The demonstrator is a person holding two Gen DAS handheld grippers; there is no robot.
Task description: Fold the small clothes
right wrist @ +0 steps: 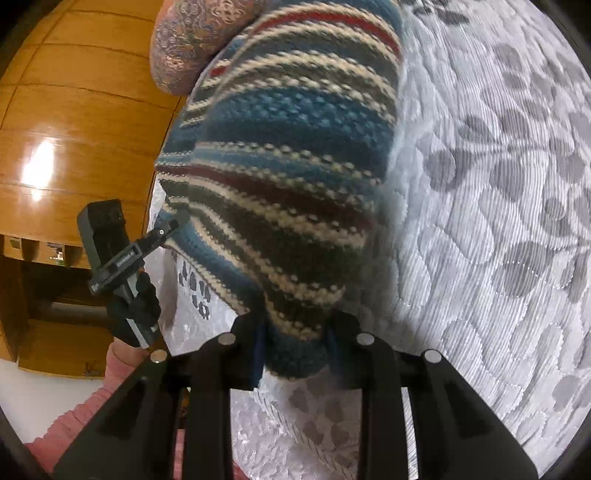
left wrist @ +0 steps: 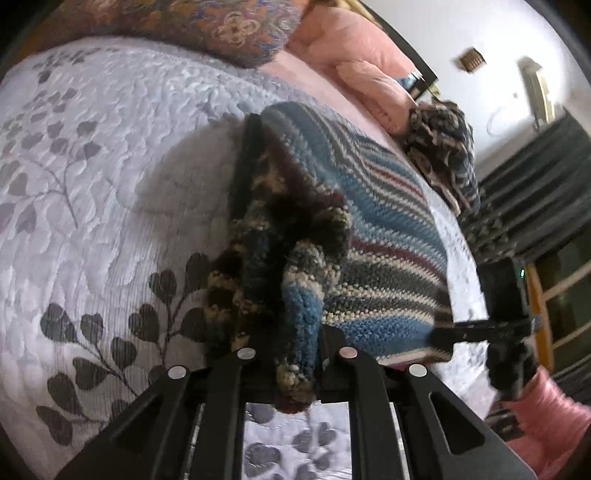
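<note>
A striped knitted garment point(left wrist: 388, 229) in blue, cream, grey and maroon lies partly lifted on a white quilt point(left wrist: 92, 184) with grey leaf prints. My left gripper point(left wrist: 280, 166) is shut on a bunched fold of it; one black finger point(left wrist: 247, 166) shows along the fold and the other is hidden by wool. The right gripper point(left wrist: 461, 332) clamps the garment's near right edge. In the right wrist view the garment point(right wrist: 288, 166) rises from my right gripper point(right wrist: 295, 325), shut on its blue hem. The left gripper point(right wrist: 173, 225) holds the far corner there.
Another dark knitted piece point(left wrist: 443, 155) sits at the bed's right edge. A pink blanket point(left wrist: 354, 55) and a patterned pillow point(left wrist: 221, 26) lie at the head. A wooden cabinet point(right wrist: 74, 129) stands beside the bed. A gloved hand point(right wrist: 136, 310) and a pink sleeve point(left wrist: 546, 413) show.
</note>
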